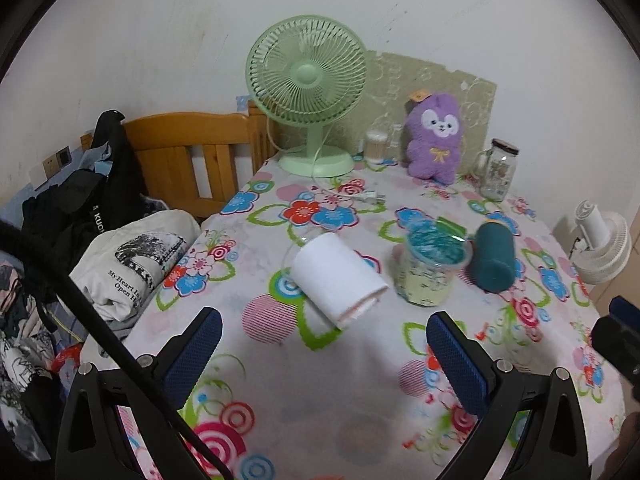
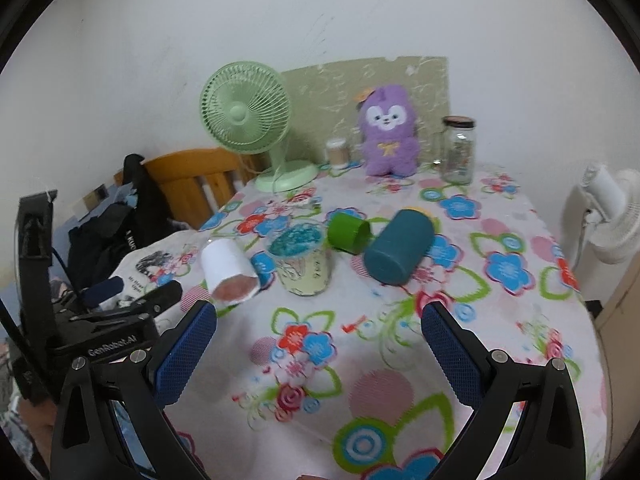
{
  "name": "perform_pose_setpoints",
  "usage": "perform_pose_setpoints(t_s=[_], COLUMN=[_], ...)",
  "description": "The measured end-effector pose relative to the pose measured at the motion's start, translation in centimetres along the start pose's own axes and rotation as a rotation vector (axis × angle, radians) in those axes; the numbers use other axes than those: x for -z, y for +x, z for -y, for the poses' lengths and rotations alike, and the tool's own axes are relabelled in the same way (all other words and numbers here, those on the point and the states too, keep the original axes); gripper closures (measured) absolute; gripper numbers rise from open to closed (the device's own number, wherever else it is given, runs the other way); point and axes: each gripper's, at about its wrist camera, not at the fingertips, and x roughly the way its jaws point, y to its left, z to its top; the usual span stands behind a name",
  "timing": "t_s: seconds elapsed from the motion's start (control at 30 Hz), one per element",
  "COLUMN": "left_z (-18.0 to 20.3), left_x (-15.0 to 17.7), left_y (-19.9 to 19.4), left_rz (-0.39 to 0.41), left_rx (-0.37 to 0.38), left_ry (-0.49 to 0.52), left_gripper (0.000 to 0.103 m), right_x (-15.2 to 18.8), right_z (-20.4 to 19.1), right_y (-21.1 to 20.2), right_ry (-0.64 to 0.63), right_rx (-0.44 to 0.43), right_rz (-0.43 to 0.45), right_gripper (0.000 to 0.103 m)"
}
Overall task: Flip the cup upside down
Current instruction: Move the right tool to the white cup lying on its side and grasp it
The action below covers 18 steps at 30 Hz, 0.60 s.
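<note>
Several cups are on the floral tablecloth (image 1: 360,380). A white cup (image 1: 336,276) lies on its side; it also shows in the right wrist view (image 2: 228,268). A clear patterned cup (image 1: 432,264) stands upright, also in the right wrist view (image 2: 302,260). A teal cup (image 1: 492,260) lies on its side, also in the right wrist view (image 2: 400,252). A green cup (image 2: 348,234) lies on its side behind them. My left gripper (image 1: 324,348) is open and empty, short of the white cup. My right gripper (image 2: 320,340) is open and empty, short of the clear cup.
At the back of the table stand a green fan (image 1: 308,92), a purple plush toy (image 1: 436,136), a glass jar (image 1: 498,168) and a small swab container (image 1: 376,144). A white fan (image 2: 612,216) is off the right edge. Clothes (image 1: 132,264) and a wooden bed frame (image 1: 192,152) are on the left.
</note>
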Motion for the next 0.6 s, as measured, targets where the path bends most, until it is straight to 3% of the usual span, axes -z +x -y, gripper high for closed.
perform_pose_setpoints(t_s=[0.13, 0.6], left_z=[-1.2, -5.6], left_x=[-1.0, -3.2], left_y=[1.7, 7.5], left_rz=[-0.029, -0.103], left_rx=[-0.011, -0.07], left_ry=[0.0, -0.002], left_gripper=[0.0, 0.0], right_x=[-1.9, -4.5], right_z=[-0.8, -6.0], right_y=[2.7, 11.6], right_ry=[-0.022, -0.207], right_rx=[-0.102, -0.161], right_rz=[-0.051, -0.22], right_gripper=[0.0, 0.0])
